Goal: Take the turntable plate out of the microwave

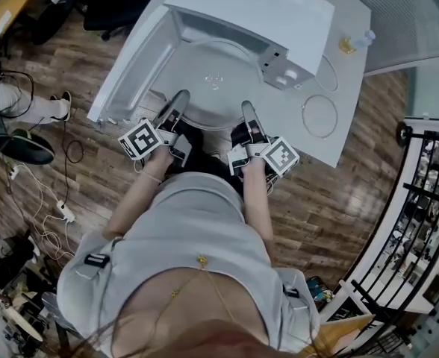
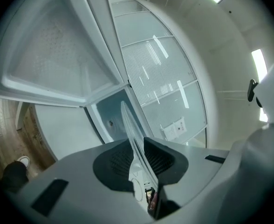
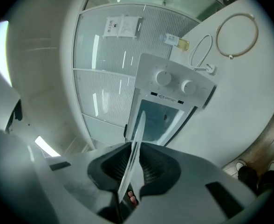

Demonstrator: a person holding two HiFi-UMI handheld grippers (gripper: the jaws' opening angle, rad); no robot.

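Clear round glass turntable plate [image 1: 212,80] clamped at near rim by left hand-held gripper [image 1: 179,101] and right hand-held gripper [image 1: 247,112]; plate extended ahead, toward white microwave [image 1: 279,13].

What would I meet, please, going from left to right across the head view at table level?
Open microwave door → left gripper → turntable plate → right gripper → loose ring → small bottle.

Turntable plate [image 1: 208,80]: clear round glass, lying level at the mouth of the cavity. Microwave [image 1: 279,13]: white, its door [image 1: 130,73] swung wide open to the left.
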